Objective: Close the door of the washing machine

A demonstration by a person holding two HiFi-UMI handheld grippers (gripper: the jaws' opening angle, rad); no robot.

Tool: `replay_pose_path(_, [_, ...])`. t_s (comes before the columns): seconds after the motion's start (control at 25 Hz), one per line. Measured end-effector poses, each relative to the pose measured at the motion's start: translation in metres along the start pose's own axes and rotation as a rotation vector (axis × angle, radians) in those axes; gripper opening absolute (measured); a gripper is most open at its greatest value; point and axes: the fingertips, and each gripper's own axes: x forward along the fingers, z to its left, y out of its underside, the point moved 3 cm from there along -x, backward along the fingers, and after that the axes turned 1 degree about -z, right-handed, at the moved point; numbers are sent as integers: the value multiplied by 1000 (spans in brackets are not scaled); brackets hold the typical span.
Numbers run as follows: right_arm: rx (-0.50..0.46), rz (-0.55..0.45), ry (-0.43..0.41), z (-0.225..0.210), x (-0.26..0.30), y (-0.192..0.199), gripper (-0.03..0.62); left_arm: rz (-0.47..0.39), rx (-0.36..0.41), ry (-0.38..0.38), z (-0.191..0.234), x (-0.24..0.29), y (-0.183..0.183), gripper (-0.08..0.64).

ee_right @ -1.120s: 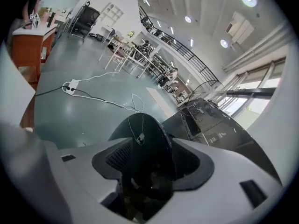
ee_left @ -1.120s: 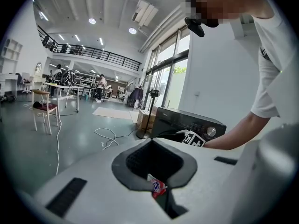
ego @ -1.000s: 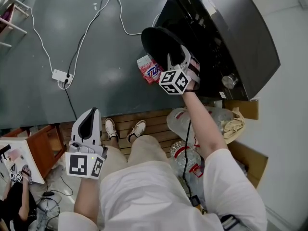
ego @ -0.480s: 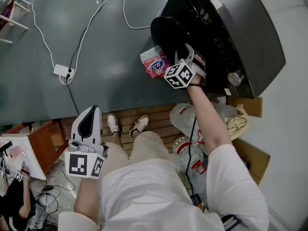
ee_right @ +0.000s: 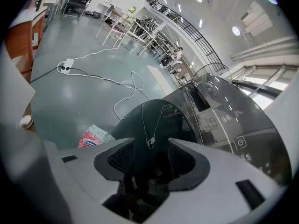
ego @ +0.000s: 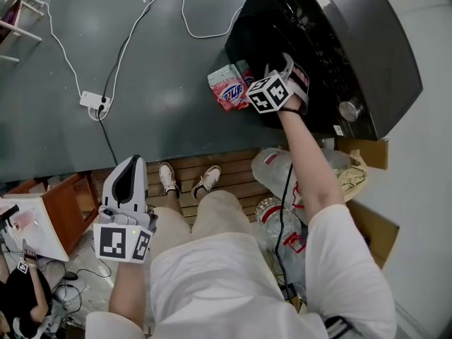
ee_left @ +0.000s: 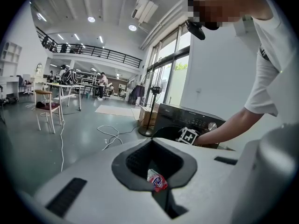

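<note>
The black washing machine (ego: 339, 41) stands at the top right, and its round dark door (ego: 256, 44) lies nearly flat against its front. My right gripper (ego: 288, 66) is at the door's near edge. In the right gripper view the door (ee_right: 154, 120) fills the space ahead of the right gripper (ee_right: 149, 164). Its jaws are opening, with the door's dark face in the gap, and I see no pad pressing on it. My left gripper (ego: 128, 171) hangs low at the left, far from the machine, open and empty (ee_left: 154, 157).
A red detergent packet (ego: 227, 88) lies on the floor beside the door. A white power strip (ego: 93, 102) and its cable cross the grey floor. Plastic bags and jars (ego: 282, 182) and a cardboard box (ego: 360, 161) crowd the right. Wooden furniture (ego: 63, 217) stands at the left.
The door has swung from standing open to nearly against the machine's front. My right gripper has moved with it toward the machine. The left gripper has stayed put.
</note>
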Motion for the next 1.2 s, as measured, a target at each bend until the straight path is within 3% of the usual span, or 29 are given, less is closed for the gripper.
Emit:
replay_pose_path(0.24, [12,10,-13,-1,2,3,204,-3,0,-4,8,-7,3,6])
replay_pose_path(0.6, [108,-20,-33,-18,-20,6,195,-15,3,0,6,-19,3,6])
replay_pose_path(1.2, [306,-88,-24,-13,-136,23,187,-73,63,179,-29,-17,-33,6])
